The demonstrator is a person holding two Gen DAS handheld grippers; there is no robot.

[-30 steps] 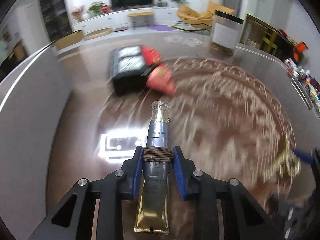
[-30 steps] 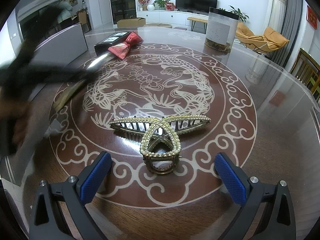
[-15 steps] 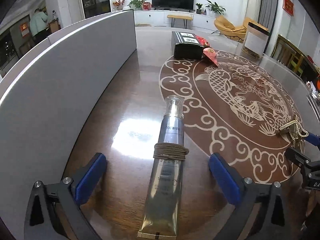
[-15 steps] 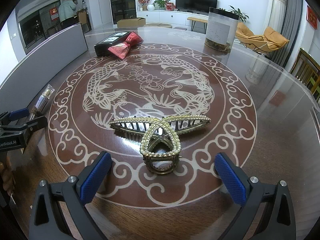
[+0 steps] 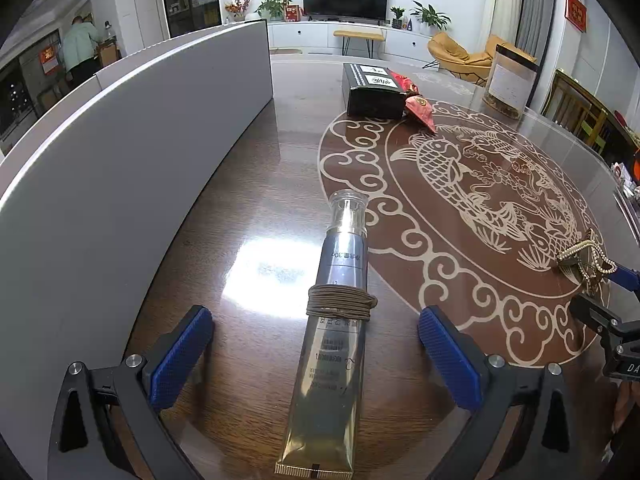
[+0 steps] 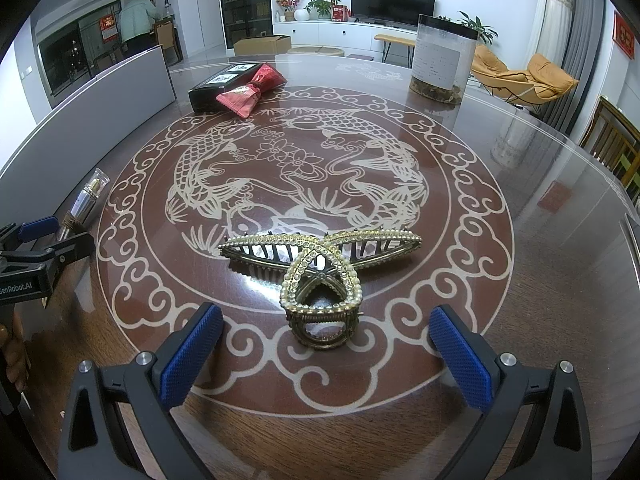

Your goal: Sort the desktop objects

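Observation:
A silver and gold cosmetic tube (image 5: 340, 320) with a brown hair tie wound round its middle lies flat on the wooden table (image 5: 248, 184). My left gripper (image 5: 314, 312) is open wide, its blue pads well clear of the tube on both sides. In the right wrist view the tube (image 6: 86, 200) and left gripper (image 6: 60, 234) sit at the far left. A gold pearl-studded hair claw (image 6: 316, 248) rests on the fish pattern just ahead of my open right gripper (image 6: 324, 314), untouched. From the left wrist view the claw (image 5: 586, 258) and right gripper (image 5: 608, 294) show at the right edge.
A black box (image 5: 374, 94) with a red pouch (image 5: 420, 110) leaning on it stands at the far side. A tall clear jar (image 5: 510, 82) is at the back right. A curved grey panel (image 5: 140, 140) runs along the table's left edge.
The left gripper, shut on the tube and swinging left a second ago, has let it go; the tube now lies on the table between open jaws. The right gripper has not moved.

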